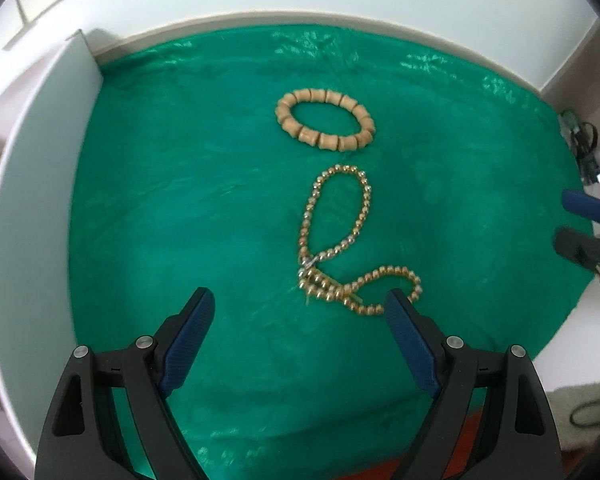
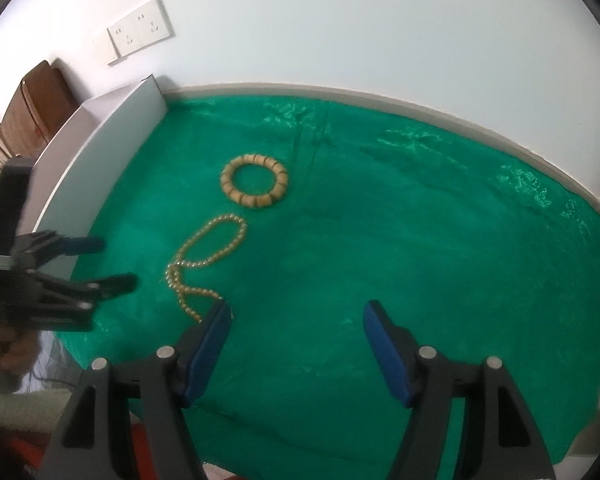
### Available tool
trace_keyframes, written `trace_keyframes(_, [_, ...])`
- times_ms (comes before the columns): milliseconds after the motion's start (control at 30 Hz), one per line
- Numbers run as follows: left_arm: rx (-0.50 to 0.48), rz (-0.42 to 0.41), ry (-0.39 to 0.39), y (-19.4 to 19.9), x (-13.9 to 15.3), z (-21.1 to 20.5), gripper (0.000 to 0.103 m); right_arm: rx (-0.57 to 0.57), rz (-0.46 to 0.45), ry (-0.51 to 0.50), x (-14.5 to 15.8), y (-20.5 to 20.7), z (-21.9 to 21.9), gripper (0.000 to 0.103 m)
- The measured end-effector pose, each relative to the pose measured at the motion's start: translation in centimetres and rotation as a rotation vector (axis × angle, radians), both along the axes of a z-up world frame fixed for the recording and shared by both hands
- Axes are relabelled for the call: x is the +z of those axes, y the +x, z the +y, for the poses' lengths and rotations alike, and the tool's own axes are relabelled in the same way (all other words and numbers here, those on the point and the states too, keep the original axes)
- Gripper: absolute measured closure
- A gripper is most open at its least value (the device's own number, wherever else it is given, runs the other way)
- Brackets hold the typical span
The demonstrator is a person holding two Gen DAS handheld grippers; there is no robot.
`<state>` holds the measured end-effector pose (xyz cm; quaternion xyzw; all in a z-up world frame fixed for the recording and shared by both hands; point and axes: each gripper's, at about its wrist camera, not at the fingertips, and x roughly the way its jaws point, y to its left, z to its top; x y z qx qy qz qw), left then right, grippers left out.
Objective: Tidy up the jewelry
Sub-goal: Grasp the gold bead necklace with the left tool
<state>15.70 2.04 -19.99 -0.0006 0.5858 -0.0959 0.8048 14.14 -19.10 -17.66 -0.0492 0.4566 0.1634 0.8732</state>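
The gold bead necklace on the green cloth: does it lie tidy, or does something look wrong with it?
The gold bead necklace is not tidy. Its strand crosses over itself and bunches into a small knot-like cluster near the left gripper. The wooden bracelet behind it lies flat as a neat ring. Nothing looks broken.

Near end of the gold bead necklace [image 2: 204, 268] slips behind the right gripper [image 2: 296, 312]'s fingertip. Person's hand [image 2: 8, 344] at the left edge is blurred, possibly gripping the handle, and cut off.
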Motion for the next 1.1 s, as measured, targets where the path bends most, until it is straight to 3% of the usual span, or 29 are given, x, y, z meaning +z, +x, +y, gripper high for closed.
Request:
trace_keyframes(267, [0.042, 0.037, 0.076, 2.4, -4.0, -1.2, 0.018, -0.013, 0.015, 0.006, -0.1, 0.0, -0.7, 0.033])
trace_keyframes(433, [0.036, 0.051, 0.113, 2.3, -5.1, -1.2, 0.018, -0.037, 0.014, 0.017, 0.1, -0.1, -1.7, 0.033])
trace_keyframes(700, [0.031, 0.040, 0.125, 2.2, -5.6, -1.4, 0.015, -0.075, 0.025, 0.032, 0.0, 0.4, -2.9, 0.033])
trace_keyframes(933, [0.037, 0.042, 0.122, 2.7, -5.3, -1.2, 0.023, -0.049, 0.031, 0.029, -0.1, 0.6, -2.1, 0.033])
trace_keyframes(1100, [0.038, 0.037, 0.122, 2.9, -5.3, -1.1, 0.024, -0.044, 0.036, 0.028, -0.3, 0.8, -1.8, 0.033])
